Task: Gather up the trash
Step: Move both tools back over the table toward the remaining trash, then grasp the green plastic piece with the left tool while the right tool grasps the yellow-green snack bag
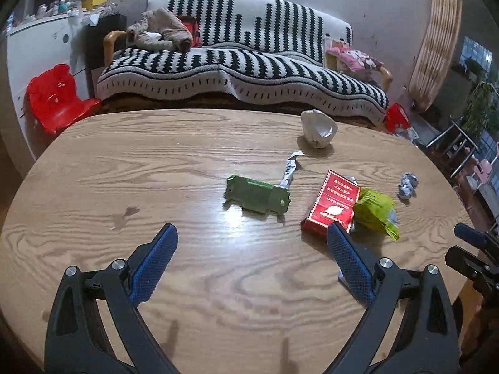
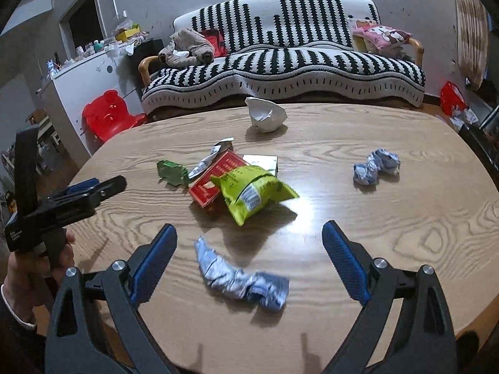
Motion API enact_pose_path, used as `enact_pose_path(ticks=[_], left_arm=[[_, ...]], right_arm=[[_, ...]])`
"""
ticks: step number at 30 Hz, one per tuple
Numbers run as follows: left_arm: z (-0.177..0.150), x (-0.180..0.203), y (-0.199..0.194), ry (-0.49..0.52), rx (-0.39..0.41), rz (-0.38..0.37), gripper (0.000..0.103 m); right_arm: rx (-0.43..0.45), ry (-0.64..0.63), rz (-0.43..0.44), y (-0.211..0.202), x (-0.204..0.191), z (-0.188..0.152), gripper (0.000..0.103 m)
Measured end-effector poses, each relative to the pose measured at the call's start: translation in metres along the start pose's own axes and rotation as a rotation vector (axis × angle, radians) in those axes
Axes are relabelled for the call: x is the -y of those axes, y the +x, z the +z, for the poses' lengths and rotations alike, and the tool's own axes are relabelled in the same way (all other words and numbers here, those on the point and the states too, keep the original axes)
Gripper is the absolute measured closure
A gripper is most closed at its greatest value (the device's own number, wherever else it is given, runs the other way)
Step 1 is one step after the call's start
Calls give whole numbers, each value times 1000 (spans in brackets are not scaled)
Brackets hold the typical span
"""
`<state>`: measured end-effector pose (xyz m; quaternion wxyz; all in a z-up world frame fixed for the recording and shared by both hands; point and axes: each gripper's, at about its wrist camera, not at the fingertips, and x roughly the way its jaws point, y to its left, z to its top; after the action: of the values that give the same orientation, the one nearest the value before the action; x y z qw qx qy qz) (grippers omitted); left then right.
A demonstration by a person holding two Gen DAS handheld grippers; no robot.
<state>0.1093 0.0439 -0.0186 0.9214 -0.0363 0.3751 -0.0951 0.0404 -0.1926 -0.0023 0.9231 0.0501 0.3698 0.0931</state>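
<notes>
Trash lies scattered on a round wooden table (image 1: 93, 187). A flattened green carton (image 1: 257, 198) lies ahead of my open left gripper (image 1: 252, 233), with a twisted silver wrapper (image 1: 290, 171) behind it. A red box (image 1: 332, 204) and a lime snack bag (image 1: 375, 212) sit near the left gripper's right fingertip. My right gripper (image 2: 249, 233) is open above a crumpled silver-blue wrapper (image 2: 240, 277). Beyond it lie the lime snack bag (image 2: 252, 191), red box (image 2: 215, 177), green carton (image 2: 171, 171), a blue-white foil ball (image 2: 375, 166) and white crumpled paper (image 2: 265, 113).
A striped sofa (image 1: 243, 62) stands behind the table, with a red plastic chair (image 1: 57, 98) to the left beside a white cabinet (image 2: 90, 81). A hand (image 2: 34, 268) holds the left gripper at the table's left edge. A red bag (image 2: 450, 98) lies on the floor at right.
</notes>
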Motion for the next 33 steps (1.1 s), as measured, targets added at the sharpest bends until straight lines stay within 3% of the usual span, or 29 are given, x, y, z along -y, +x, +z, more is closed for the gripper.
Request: enact_pose_path(ticks=[6,12,19,24,26,27,29,33], left_arm=[[7,8,49,11,-61,8,9],[18,-2,88,-103,-95,29,9],[22,15,118,0,-121,54,9],[25,11,125,-21,-141,40,9],[25,7,125,-26,-139,34,11],[25,6,123,-22,-137,38,20],[24,5,121,4,-137,60,24],[19,1,113,15,-130,65,25]], right_arm=[[-20,-7,-11,31,8,7,12],[-38,-13,1,61,10,17,12],[-60,-104,-26,92,-1,24,8],[-89,-115,-27,110,-2,23,9],[-98,-111,-17,112,-2,24,25],[-102,-115,-27,113,-3,24,33],[-102,-111,-24,111,-2,24,41],[-82,-92,-17,99,-2,25,45]])
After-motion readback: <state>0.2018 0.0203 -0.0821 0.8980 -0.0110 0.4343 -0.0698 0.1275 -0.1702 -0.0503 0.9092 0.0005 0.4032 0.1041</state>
